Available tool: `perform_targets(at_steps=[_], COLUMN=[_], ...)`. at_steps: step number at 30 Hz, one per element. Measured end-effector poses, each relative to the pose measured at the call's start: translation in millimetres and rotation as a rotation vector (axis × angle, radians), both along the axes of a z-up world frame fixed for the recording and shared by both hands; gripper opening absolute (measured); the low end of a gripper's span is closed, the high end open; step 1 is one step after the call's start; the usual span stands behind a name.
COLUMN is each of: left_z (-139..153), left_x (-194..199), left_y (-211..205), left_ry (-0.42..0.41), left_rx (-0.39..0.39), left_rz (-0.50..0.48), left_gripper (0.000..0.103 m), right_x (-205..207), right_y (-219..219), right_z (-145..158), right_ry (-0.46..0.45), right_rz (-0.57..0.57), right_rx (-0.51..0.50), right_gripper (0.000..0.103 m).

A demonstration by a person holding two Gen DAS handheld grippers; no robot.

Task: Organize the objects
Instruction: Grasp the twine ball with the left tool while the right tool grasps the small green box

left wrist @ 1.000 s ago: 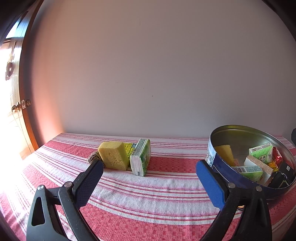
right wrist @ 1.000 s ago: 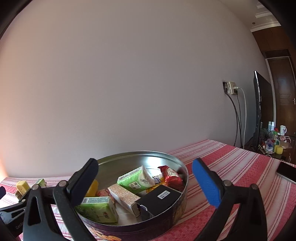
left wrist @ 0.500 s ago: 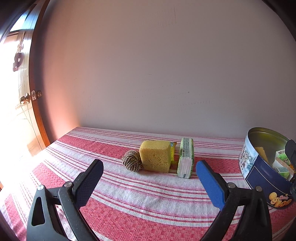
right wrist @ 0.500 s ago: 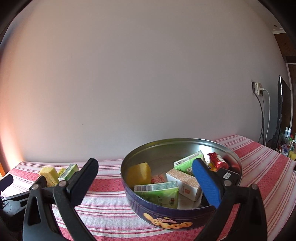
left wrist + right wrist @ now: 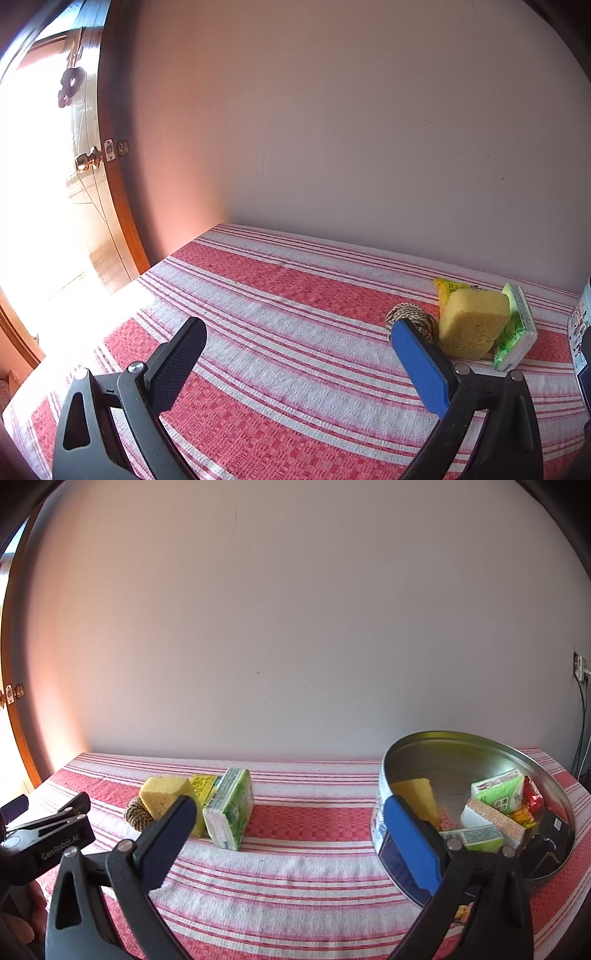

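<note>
The left gripper [image 5: 295, 330] was held above the red and white striped tablecloth [image 5: 280, 295] with its two fingers wide apart and nothing between them. The right gripper [image 5: 286, 808] was also spread open and empty — its black finger [image 5: 162, 840] stood in front of the loose items and its blue finger [image 5: 412, 843] in front of the tin.

Four loose things stood in a tight group near the wall side of the table. A yellow sponge [image 5: 168, 799] stood on its edge, with a small ball of brown twine [image 5: 136, 814] touching it on the left. Behind the sponge a yellow packet [image 5: 203, 786] was partly hidden, and just beside it on the right stood a green and white pack [image 5: 231, 808], upright on its narrow side. In the left wrist view this same group was at the right, behind the blue finger.

The round blue tin [image 5: 391, 853] sat well apart from the group, to the right, and it was tilted a little toward the camera. Inside it lay a second yellow sponge [image 5: 415, 797], green cartons [image 5: 498, 790], a white and orange box [image 5: 493, 818], a red wrapper [image 5: 532, 799] and a black object [image 5: 554, 829].

At the far left a wooden door [image 5: 107, 184] with a brass knob [image 5: 88, 162] was in strong light.
</note>
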State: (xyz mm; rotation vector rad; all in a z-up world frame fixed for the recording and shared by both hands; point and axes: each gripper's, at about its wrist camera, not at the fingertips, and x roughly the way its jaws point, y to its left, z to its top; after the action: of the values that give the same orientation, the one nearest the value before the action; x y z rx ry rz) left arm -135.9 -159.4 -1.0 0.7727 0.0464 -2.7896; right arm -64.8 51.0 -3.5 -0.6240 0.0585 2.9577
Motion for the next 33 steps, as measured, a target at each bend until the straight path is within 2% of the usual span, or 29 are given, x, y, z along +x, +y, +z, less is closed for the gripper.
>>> perform_targets(at_steps=[5, 7, 13, 17, 18, 19, 20, 25, 29, 33], left_z=[-4, -5, -6, -8, -8, -9, -10, -13, -14, -15], left_x=[-7, -10, -16, -20, -22, -23, -25, -32, -37, -54], left_y=[-14, -15, -15, -14, -13, -13, -12, -13, -5, 6], left_ry=[-0.018, -0.022, -0.044, -0.065, -0.074, -0.082, -0.09, -0.116, -0.123, -0.131], left_rx=[0.008, 0.005, -0.007, -0.008, -0.006, -0.004, -0.002, 0.031, 0.087, 0.097], left_rz=[0.028, 0.03, 0.015, 0.001, -0.009, -0.02, -0.031, -0.068, -0.11, -0.132], left_gripper=[0.101, 0.101, 0.101, 0.102, 0.102, 0.102, 0.102, 0.101, 0.101, 0.101], right_x=[-39, -57, -106, -127, -127, -127, -126, -106, -63, -21], right_y=[-10, -13, -19, -14, -13, -12, -11, -4, 4, 12], right_z=[-9, -15, -36, -49, -50, -50, -51, -45, -34, -22], right_ry=[-0.092, -0.154, -0.343, -0.428, -0.432, -0.43, -0.427, -0.363, -0.279, -0.215], right_rz=[0.015, 0.024, 0.014, 0.029, 0.034, 0.037, 0.04, 0.09, 0.124, 0.139], right_rx=[-0.045, -0.06, -0.072, -0.111, -0.121, -0.13, -0.137, -0.169, -0.107, -0.063], right_gripper=[0.097, 0.089, 0.073, 0.061, 0.05, 0.034, 0.028, 0.027, 0.027, 0.027])
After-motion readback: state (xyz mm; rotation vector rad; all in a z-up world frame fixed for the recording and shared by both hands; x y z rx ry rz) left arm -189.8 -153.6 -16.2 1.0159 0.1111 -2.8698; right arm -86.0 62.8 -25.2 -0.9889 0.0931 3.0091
